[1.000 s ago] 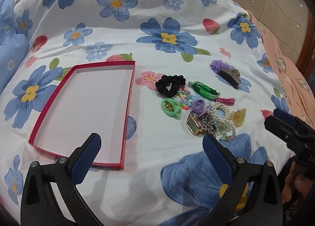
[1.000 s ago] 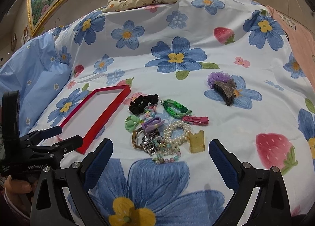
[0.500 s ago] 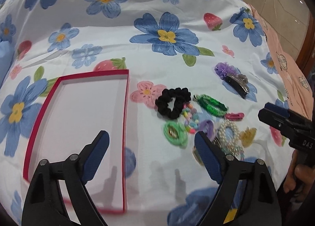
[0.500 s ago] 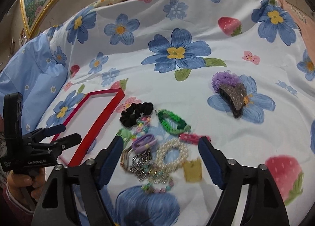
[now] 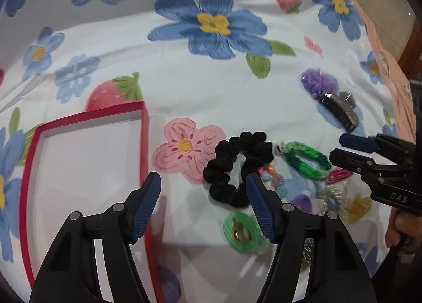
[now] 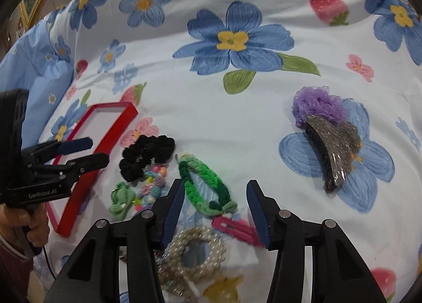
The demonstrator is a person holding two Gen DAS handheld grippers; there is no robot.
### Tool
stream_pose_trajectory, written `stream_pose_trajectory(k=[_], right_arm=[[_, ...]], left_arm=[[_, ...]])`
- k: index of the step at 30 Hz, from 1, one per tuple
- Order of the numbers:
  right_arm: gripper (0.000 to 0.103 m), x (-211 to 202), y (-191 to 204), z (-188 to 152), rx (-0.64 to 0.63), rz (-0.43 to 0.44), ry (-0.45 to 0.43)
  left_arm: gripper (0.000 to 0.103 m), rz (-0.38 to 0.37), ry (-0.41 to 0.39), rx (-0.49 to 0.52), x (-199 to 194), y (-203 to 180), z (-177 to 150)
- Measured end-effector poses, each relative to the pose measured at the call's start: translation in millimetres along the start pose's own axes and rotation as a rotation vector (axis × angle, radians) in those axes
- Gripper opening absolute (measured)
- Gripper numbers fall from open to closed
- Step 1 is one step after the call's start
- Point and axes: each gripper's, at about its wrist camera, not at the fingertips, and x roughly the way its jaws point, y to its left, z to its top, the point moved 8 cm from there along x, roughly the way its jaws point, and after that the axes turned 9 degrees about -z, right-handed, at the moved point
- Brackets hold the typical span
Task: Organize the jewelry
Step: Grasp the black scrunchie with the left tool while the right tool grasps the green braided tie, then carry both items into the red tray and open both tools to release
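A pile of jewelry lies on the flowered bedsheet. My left gripper (image 5: 203, 181) hovers by the black scrunchie (image 5: 237, 166), its jaws closing, with the scrunchie's left part between the tips and untouched. My right gripper (image 6: 215, 187) straddles the green braided bracelet (image 6: 205, 189). Its jaws are closing too, and the pads stand clear of the bracelet. An empty red-rimmed tray (image 5: 143, 131) lies to the left of the pile. Each gripper shows in the other's view, the right gripper (image 5: 339, 148) and the left gripper (image 6: 99, 150).
Around the bracelet lie a pink hair clip (image 6: 237, 229), a pearl bracelet (image 6: 196, 253), a coloured bead bracelet (image 6: 153, 184), a green hair tie (image 6: 121, 198) and a yellow clip (image 6: 224, 289). A glitter claw clip (image 6: 332, 152) on a purple scrunchie (image 6: 316, 105) lies apart, right.
Both grippers have come forward and down over the pile, and their jaws have narrowed. The jewelry and the tray lie where they were.
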Motion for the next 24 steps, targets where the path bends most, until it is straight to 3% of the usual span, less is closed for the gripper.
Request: stream_pose_trajectory(k=[5, 7, 8, 10, 12, 14, 24], right_arm=[[0.050, 25, 3, 4, -0.068, -0.020, 0.053], [0.040, 32, 6, 1, -0.089, -0.023, 0.072], [0.037, 34, 7, 0, -0.096, -0.025, 0.076], [0.018, 39, 9, -3, -0.116, -0.048, 0.085], [0.014, 40, 10, -4, -0.120, -0.051, 0.084], [0.010, 37, 10, -4, -0.116, -0.055, 0.070], [0.009, 1, 26, 13, -0.036, 0.004, -0.026]], left_arm=[[0.066, -0.008, 0.056, 0.030, 24, -2, 4], [0.061, -0.003, 0.073, 0.034, 32, -1, 3], [0.056, -0.010, 0.082, 0.031, 35, -1, 3], [0.043, -0.037, 0.099, 0.016, 41, -1, 0], [0.023, -0.050, 0.100, 0.015, 43, -3, -2], [0.013, -0.073, 0.089, 0.005, 37, -4, -3], [0.010, -0.133, -0.062, -0.075, -32, 8, -6]])
